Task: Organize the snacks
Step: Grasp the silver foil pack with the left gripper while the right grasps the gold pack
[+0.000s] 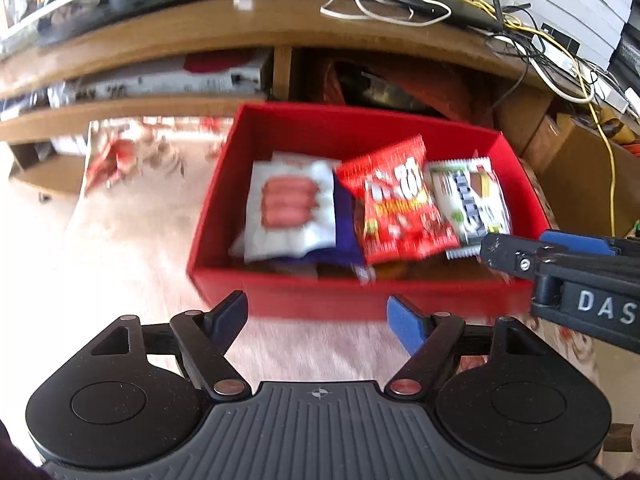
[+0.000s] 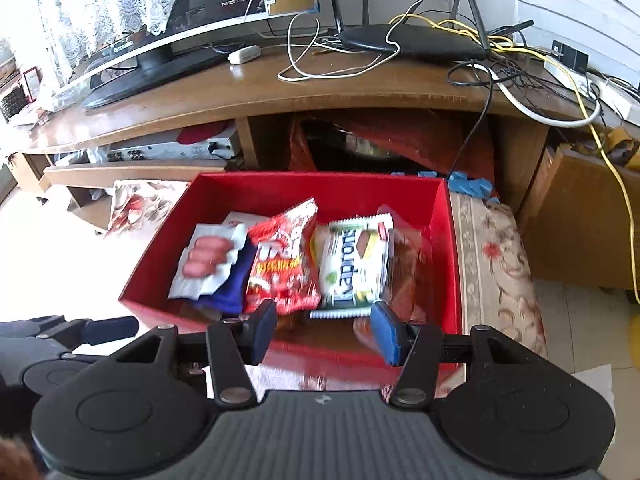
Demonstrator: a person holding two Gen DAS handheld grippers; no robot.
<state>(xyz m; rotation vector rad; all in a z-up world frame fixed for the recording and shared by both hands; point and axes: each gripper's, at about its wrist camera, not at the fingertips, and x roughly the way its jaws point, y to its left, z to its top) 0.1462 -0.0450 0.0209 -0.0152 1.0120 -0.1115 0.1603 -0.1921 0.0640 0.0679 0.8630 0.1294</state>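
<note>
A red box sits on a patterned cloth and holds several snack packs: a white sausage pack, a blue pack under it, a red chips bag and a white-green wafer pack. My left gripper is open and empty, just in front of the box's near wall. My right gripper is open and empty over the box's near edge, by the wafer pack; it also shows in the left wrist view.
A wooden TV stand stands behind the box with a monitor, a router and tangled cables. Its shelves hold a silver device and a red bag. Brown cardboard boxes are at right.
</note>
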